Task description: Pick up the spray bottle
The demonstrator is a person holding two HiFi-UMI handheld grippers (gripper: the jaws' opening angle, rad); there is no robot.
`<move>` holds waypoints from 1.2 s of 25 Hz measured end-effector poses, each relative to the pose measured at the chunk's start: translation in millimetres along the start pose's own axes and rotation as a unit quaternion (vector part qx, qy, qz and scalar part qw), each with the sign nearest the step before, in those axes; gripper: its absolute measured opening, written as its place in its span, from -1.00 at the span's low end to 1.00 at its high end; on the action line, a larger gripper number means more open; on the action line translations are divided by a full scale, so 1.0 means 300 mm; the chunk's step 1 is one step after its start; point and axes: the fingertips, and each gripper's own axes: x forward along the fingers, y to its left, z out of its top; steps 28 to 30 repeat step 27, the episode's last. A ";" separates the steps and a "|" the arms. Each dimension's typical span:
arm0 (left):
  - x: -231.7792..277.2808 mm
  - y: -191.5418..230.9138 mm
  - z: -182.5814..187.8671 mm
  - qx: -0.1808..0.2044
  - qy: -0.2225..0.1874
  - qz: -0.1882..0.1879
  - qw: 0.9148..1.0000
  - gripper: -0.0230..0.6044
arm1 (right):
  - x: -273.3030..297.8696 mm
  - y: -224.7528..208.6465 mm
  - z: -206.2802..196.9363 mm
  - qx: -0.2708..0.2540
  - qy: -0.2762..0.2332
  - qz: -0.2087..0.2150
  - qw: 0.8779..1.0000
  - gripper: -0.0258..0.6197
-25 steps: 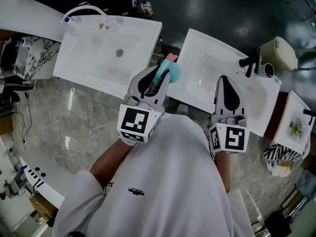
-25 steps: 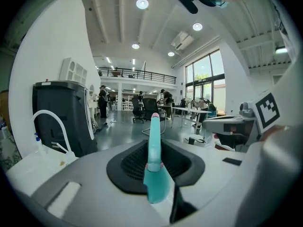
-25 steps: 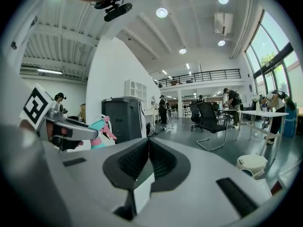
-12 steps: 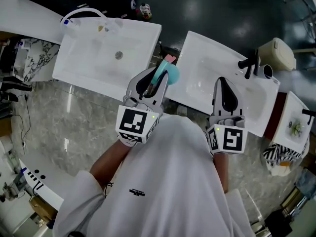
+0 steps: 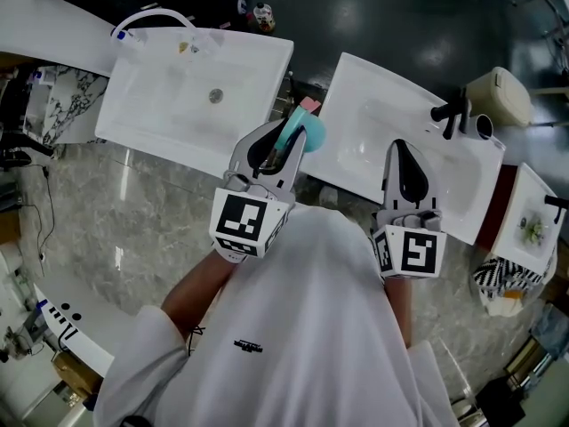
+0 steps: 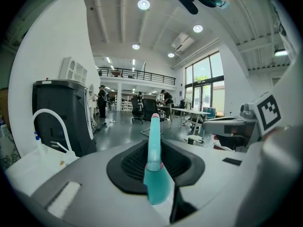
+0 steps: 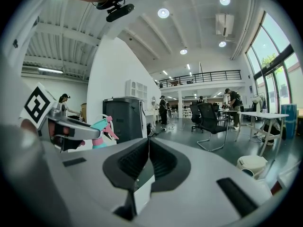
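Observation:
My left gripper (image 5: 281, 142) is shut on the teal spray bottle (image 5: 307, 132), whose pink nozzle tip pokes out past the jaws. In the left gripper view the spray bottle (image 6: 155, 183) stands upright between the black pads of the left gripper (image 6: 154, 161), its narrow neck rising in front of the camera. My right gripper (image 5: 402, 146) hovers over the right-hand basin, shut with nothing in it. The right gripper view shows the pads of the right gripper (image 7: 148, 146) closed together, and the spray bottle (image 7: 102, 127) held off to the left.
Two white basins lie below the grippers: the left basin (image 5: 156, 118) and the right basin (image 5: 356, 105), which has a black faucet (image 5: 452, 114). A beige lidded container (image 5: 503, 96) sits at the far right. Grey marble floor (image 5: 116, 229) runs along the left.

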 end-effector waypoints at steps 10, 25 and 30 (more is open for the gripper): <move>-0.033 -0.010 -0.013 -0.002 0.003 0.000 1.000 -0.65 | -0.032 0.016 0.001 0.003 0.000 0.000 1.000 -0.90; -0.003 -0.039 -0.040 -0.002 0.014 0.000 1.000 -0.65 | -0.052 -0.031 -0.033 0.009 0.005 -0.008 1.000 -0.90; 0.015 -0.047 -0.039 -0.002 0.014 0.000 1.000 -0.65 | -0.046 -0.049 -0.034 0.008 0.004 -0.008 1.000 -0.90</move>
